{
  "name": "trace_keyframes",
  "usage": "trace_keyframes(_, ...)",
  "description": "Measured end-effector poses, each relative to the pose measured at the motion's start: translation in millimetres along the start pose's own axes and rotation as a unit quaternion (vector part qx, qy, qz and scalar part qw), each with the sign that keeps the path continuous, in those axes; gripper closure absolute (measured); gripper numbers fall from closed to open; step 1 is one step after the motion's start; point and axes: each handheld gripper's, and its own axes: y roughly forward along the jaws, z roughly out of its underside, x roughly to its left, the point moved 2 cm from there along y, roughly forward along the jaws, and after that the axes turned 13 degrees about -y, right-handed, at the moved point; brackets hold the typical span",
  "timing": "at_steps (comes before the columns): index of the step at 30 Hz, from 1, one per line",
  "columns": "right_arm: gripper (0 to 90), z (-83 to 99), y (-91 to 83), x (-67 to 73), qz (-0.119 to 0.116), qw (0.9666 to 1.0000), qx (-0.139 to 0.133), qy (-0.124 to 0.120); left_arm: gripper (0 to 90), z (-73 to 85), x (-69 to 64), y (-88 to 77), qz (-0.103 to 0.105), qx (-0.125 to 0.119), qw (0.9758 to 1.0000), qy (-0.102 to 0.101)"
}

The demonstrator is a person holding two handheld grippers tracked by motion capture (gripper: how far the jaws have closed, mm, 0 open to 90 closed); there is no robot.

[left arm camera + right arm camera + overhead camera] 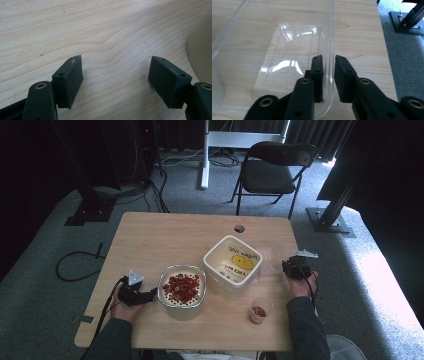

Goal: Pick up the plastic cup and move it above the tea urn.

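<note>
The right gripper (pixel 328 62) had its jaws drawn narrow around the rim of a clear plastic lid (pixel 287 57), one jaw inside the wall and one outside; whether the pads pressed on the plastic I could not tell. The lid lay flat on the worktop (pixel 165 237), just right of the square cream container (pixel 232 262). The left gripper (pixel 116 75) stood open, nothing between its jaws, over bare wood beside the bowl of red pieces (pixel 181 289). A small cup (pixel 261 310) sat near the front edge
</note>
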Motion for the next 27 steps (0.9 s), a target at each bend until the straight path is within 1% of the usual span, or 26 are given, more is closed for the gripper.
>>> trace_keyframes(2,77.1,0.9,-1.7,-2.2,0.006,1.0,-0.001,0.004,28.4,0.0,0.0,0.0,0.0,0.0,1.0,0.0)
trace_keyframes(4,72.2,1.6,-3.2,-3.9,0.0,1.0,0.0,0.007,28.4,0.0,0.0,0.0,0.0,0.0,1.0,0.0)
trace_keyframes(6,69.5,3.2,-4.6,-4.6,-0.002,0.9999,0.01,0.007,28.4,0.0,0.0,0.0,0.0,0.0,1.0,0.0)
trace_keyframes(9,68.4,6.0,-6.3,-4.8,-0.009,0.9999,0.009,0.01,28.4,0.1,0.0,0.0,0.0,0.0,1.0,0.0)
trace_keyframes(10,68.1,9.8,-7.9,-6.5,-0.011,0.9998,0.007,0.015,28.4,0.1,0.0,0.0,0.0,0.0,1.0,0.0)
trace_keyframes(11,71.4,11.4,-9.0,-8.2,-0.011,0.9998,0.006,0.018,28.4,0.1,0.0,0.0,0.0,0.0,1.0,0.0)
trace_keyframes(12,76.2,13.0,-10.0,-10.3,-0.009,0.9998,0.004,0.018,28.4,0.1,0.0,0.0,0.0,0.0,1.0,0.0)
trace_keyframes(13,78.9,14.5,-10.8,-12.7,-0.009,0.9998,0.002,0.016,28.4,0.0,0.0,0.0,0.0,0.0,1.0,0.0)
trace_keyframes(16,81.1,16.7,-12.1,-20.7,-0.013,0.9997,0.001,0.022,28.4,-0.1,0.0,0.1,0.0,0.0,1.0,0.0)
trace_keyframes(18,81.4,17.2,-12.7,-22.6,-0.011,0.9996,0.001,0.024,28.3,-0.1,0.0,0.1,0.0,0.0,1.0,0.0)
trace_keyframes(23,83.6,15.9,-21.9,-29.6,-0.007,0.9988,-0.024,0.042,28.4,0.0,0.0,0.1,0.0,-0.001,1.0,-0.001)
trace_keyframes(27,85.0,13.6,-30.9,-33.8,-0.005,0.9981,-0.039,0.048,28.3,0.1,0.0,0.1,0.0,-0.001,1.0,0.0)
